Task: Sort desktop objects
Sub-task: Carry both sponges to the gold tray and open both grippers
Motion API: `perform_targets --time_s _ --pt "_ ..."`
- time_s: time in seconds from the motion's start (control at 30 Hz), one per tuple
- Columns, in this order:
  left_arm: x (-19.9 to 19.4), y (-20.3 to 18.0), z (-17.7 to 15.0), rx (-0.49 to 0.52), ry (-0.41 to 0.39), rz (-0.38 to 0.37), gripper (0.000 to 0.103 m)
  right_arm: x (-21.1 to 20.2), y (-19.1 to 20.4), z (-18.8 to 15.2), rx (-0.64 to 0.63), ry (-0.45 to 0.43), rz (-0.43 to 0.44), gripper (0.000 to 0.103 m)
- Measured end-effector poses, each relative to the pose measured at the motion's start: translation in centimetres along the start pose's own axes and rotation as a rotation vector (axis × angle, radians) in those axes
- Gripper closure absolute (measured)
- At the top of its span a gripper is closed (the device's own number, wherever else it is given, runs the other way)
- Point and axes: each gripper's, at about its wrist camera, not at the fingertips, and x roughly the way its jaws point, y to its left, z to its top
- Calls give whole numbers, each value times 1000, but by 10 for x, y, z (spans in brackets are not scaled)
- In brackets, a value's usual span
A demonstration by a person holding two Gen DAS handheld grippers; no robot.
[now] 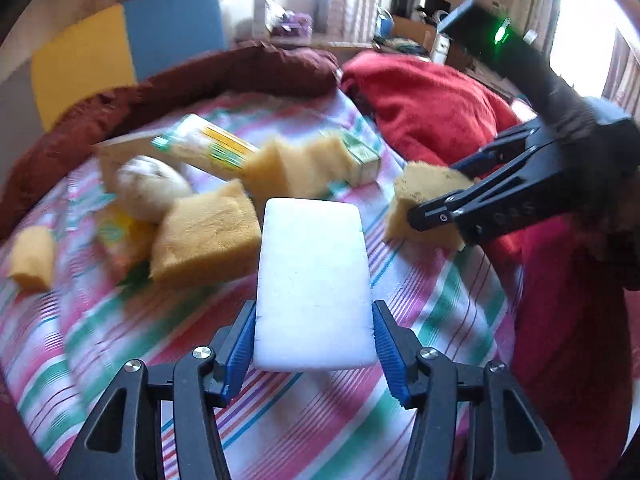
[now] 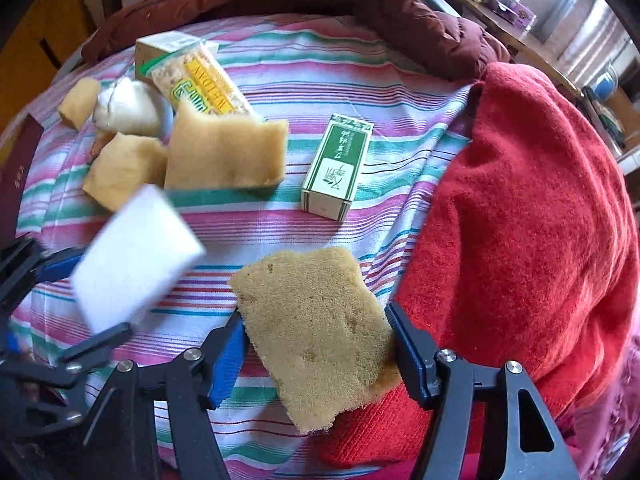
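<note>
Tan sponge (image 2: 316, 332) gripped between blue pads (image 2: 226, 356) of right gripper (image 2: 316, 344), held above striped cloth (image 2: 400, 80). White foam block (image 2: 136, 256) clamped by left gripper (image 2: 86, 300) at left, blurred. Green box (image 2: 338, 170) seen lying on cloth beyond. Red towel (image 2: 532, 220) heaped at right.

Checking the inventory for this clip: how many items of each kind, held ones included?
Yellow sponges: 4, one in the right gripper
White sponge: 1, in the left gripper
Boxes: 2
Snack packet: 1
White round lump: 1
Total: 9
</note>
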Motion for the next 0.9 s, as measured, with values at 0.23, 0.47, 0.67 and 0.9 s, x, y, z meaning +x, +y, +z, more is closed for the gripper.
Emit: perform_targets --time_s 0.23,0.47,0.67,0.9 --pt "-61 28 -13 -99 -83 151 47 -11 0 -1 28 -33 4 36" --pt "-112 70 -32 -219 -140 278 47 -31 8 -7 78 -105 -8 37" --pt "-143 101 -52 -291 -168 382 47 -41 7 -19 177 -180 0 37" --pt "-169 130 -77 -365 -176 467 46 -57 34 -19 233 -297 78 37"
